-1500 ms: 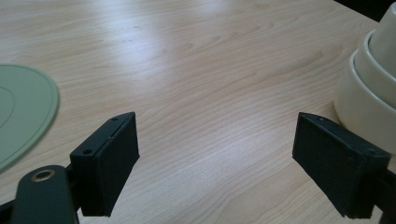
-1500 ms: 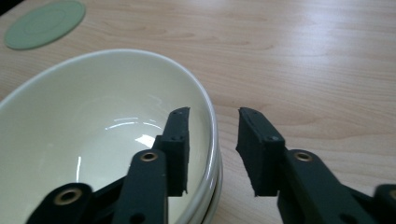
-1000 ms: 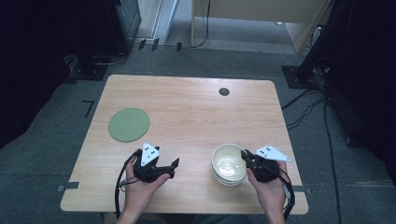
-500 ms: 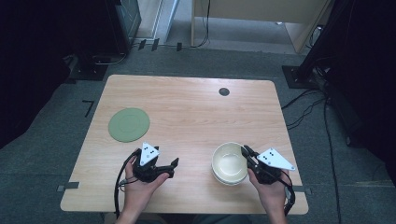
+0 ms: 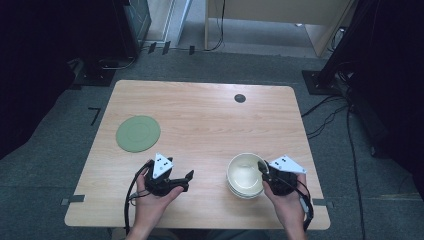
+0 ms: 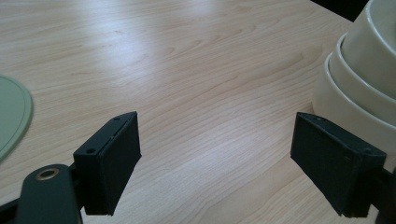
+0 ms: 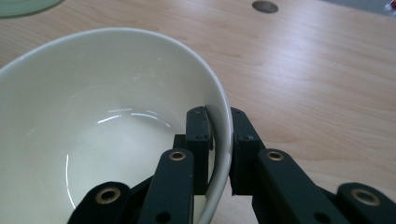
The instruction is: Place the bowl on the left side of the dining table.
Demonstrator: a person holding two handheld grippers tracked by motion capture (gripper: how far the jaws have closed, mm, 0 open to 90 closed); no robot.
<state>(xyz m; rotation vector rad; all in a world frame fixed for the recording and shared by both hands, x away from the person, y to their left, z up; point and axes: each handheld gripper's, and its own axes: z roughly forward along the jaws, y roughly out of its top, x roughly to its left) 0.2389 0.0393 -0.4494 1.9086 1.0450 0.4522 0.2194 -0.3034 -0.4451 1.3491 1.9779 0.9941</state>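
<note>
A stack of cream bowls (image 5: 244, 175) stands near the table's front right. My right gripper (image 5: 263, 168) is shut on the top bowl (image 7: 93, 116), one jaw inside the rim and one outside, seen close up in the right gripper view (image 7: 218, 135). My left gripper (image 5: 186, 180) lies low over the wood at the front, left of the stack, held in a hand and pointing toward the bowls. Its jaws stand wide open with bare table between them (image 6: 215, 163). The stacked bowls' sides (image 6: 355, 79) rise at the right of the left gripper view.
A flat green plate (image 5: 138, 133) lies at the table's left, and its edge (image 6: 11, 116) shows in the left gripper view. A small dark round hole (image 5: 240, 98) sits near the far edge. The wooden table (image 5: 200, 115) stands on grey carpet with cables and stands around it.
</note>
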